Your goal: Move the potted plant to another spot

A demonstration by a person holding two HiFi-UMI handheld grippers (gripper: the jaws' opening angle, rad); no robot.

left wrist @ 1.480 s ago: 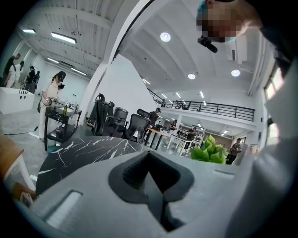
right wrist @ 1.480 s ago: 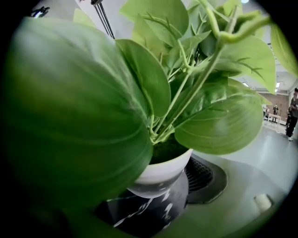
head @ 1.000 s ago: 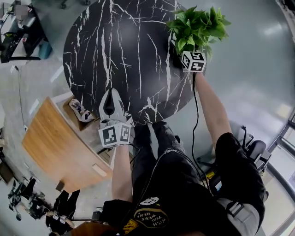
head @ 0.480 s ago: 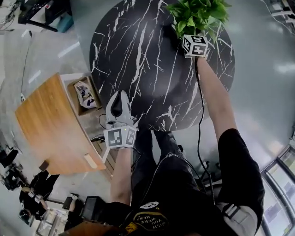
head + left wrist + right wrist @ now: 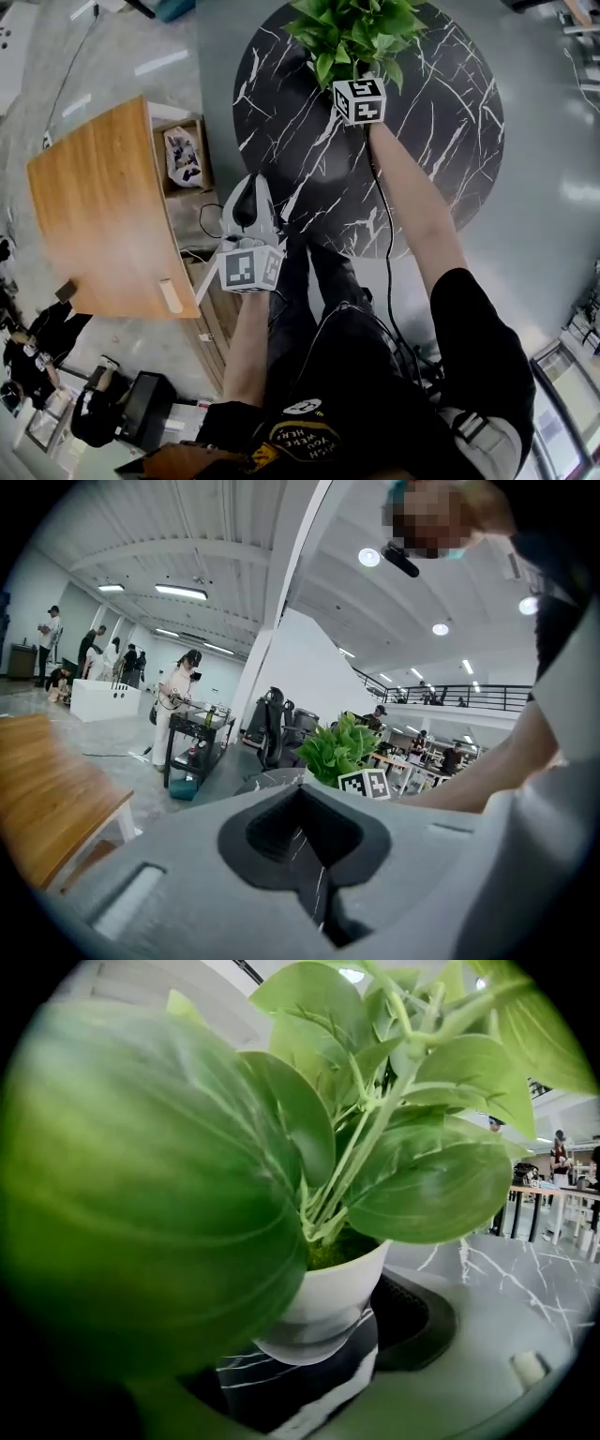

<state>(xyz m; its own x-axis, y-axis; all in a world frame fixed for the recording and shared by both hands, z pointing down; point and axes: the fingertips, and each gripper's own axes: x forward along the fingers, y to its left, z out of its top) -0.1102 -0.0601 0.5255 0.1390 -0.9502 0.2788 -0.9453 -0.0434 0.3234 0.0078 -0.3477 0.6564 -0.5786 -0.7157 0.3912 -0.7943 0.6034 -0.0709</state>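
A leafy green potted plant (image 5: 352, 33) in a white pot (image 5: 330, 1299) is over the far middle of the round black marble table (image 5: 441, 141). My right gripper (image 5: 355, 77) reaches in under the leaves, jaws shut on the pot's sides, and the pot's base hangs just above the marble. Leaves fill most of the right gripper view and hide the right gripper (image 5: 323, 1358) fingertips. My left gripper (image 5: 249, 192) is held off the table's near left edge, shut and empty. The left gripper view shows the left gripper (image 5: 305, 855), and beyond it the plant (image 5: 336, 747).
A wooden desk (image 5: 94, 206) stands to the left of the marble table, with an open box of clutter (image 5: 183, 155) at its far corner. In the left gripper view, a black cart (image 5: 192, 747), office chairs and several people stand in the hall.
The plant, in my right gripper, has travelled from the table's right edge leftward to its far middle. The left gripper has stayed near the table's near left edge.
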